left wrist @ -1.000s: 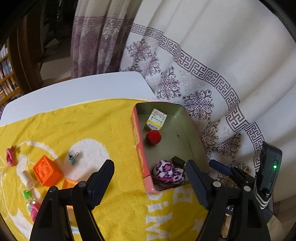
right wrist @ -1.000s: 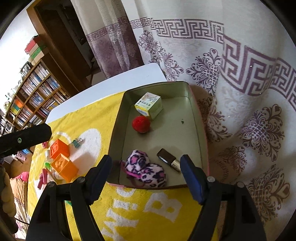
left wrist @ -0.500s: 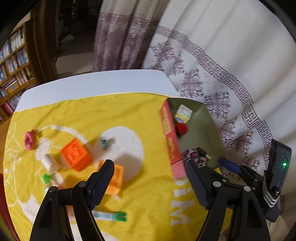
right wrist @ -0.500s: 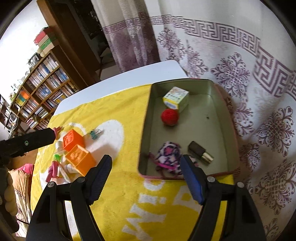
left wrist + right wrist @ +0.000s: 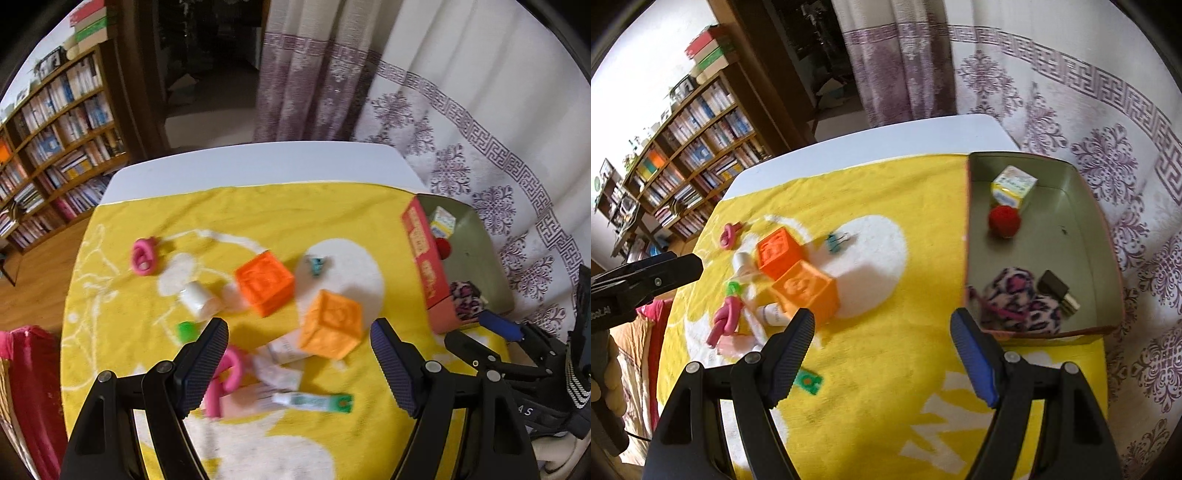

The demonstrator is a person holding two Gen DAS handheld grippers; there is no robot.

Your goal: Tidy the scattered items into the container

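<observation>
Two orange blocks [image 5: 264,282] [image 5: 330,324] lie on the yellow cloth [image 5: 258,210] with a white roll [image 5: 197,298], pink clips [image 5: 143,255], a teal binder clip [image 5: 316,264] and a green-ended tube [image 5: 314,401]. My left gripper [image 5: 297,354] hovers open above this pile, holding nothing. The tin box [image 5: 1106,254] at the right holds a small carton [image 5: 1013,185], a red ball [image 5: 1004,220], a leopard-print pouch [image 5: 1021,299] and a dark lighter [image 5: 1057,288]. My right gripper [image 5: 881,345] stands open and empty over the cloth, between the blocks [image 5: 803,291] and the box.
The white table [image 5: 258,162] ends just beyond the cloth. A patterned curtain [image 5: 1071,92] hangs behind and to the right of the box. Bookshelves [image 5: 683,155] stand at the far left. A red cloth [image 5: 33,387] lies at the left below the table.
Both grippers have swung left, away from the box toward the scattered items. The blocks and clips now lie under the left gripper. Both stayed open.
</observation>
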